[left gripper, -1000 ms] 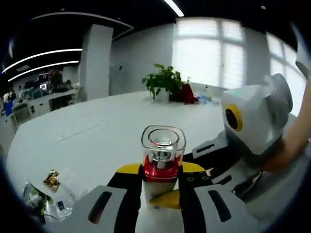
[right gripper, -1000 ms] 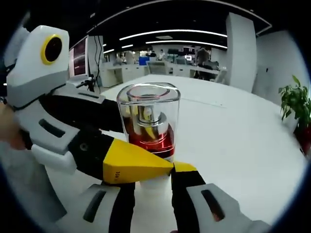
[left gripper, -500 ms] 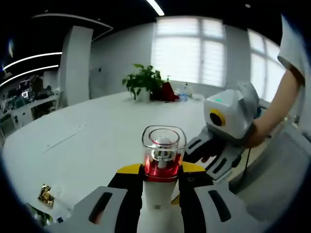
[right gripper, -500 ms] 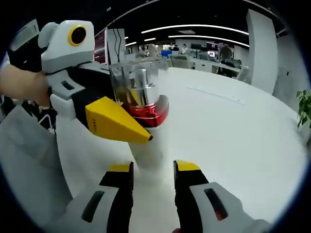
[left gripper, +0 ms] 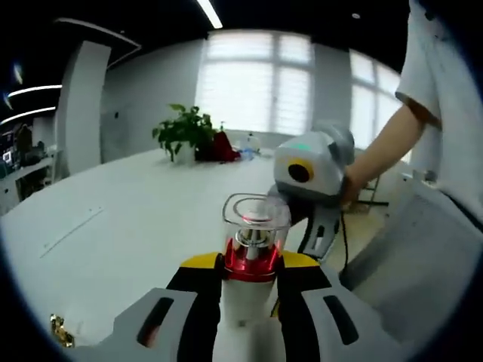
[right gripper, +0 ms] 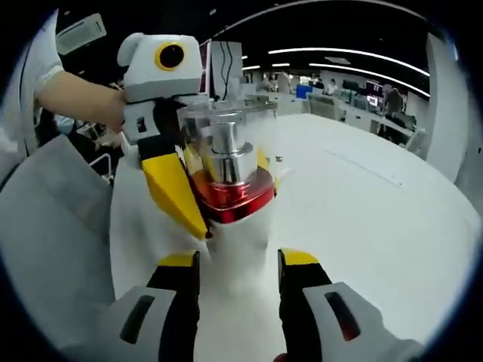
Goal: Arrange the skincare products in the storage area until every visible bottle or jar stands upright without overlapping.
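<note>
The bottle (left gripper: 253, 260) stands between the left gripper (left gripper: 251, 265) fingers, potted plant (left gripper: 182, 133) far behind.

Bare table (left gripper: 128, 226) ahead — plant (left gripper: 183, 130) far off

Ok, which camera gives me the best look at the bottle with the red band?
The right gripper view: the bottle is large, with clear cap, red band and white body beside the left gripper's yellow fingers. The left gripper view shows the bottle smaller, its body hidden between those fingers.
</note>
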Action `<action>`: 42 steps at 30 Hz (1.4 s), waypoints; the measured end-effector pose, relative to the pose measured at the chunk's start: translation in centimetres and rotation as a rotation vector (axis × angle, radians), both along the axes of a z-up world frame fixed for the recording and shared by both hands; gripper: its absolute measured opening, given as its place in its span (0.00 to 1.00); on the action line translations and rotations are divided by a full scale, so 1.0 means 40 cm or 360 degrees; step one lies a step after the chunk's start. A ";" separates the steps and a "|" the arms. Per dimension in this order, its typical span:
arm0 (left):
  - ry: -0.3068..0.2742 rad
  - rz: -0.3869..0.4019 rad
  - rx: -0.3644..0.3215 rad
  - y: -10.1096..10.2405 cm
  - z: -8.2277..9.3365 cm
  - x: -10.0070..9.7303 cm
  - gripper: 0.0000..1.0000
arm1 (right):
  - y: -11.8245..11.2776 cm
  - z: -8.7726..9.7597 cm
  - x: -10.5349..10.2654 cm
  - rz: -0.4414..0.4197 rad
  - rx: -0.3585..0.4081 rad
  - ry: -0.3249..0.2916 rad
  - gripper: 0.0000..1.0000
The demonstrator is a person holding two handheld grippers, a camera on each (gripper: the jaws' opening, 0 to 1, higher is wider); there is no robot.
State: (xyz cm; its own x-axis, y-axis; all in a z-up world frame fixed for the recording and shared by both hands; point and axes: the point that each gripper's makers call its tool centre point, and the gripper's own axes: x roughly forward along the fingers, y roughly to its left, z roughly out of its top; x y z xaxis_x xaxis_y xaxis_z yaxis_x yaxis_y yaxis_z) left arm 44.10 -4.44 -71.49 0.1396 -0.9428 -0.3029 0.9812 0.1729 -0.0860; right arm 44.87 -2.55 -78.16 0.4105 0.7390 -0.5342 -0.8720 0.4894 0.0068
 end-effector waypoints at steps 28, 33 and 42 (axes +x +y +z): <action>-0.0001 0.0022 -0.0066 -0.008 0.002 0.114 0.27 | 0.004 -0.006 0.105 0.0164 -0.0037 -0.0036 0.30; 0.0003 0.0025 -0.0069 -0.006 -0.002 0.140 0.27 | 0.002 -0.007 0.128 0.0153 -0.0025 -0.0032 0.30; -0.0012 0.0011 -0.0051 -0.006 -0.004 0.149 0.27 | 0.001 -0.008 0.143 0.0154 -0.0021 -0.0031 0.30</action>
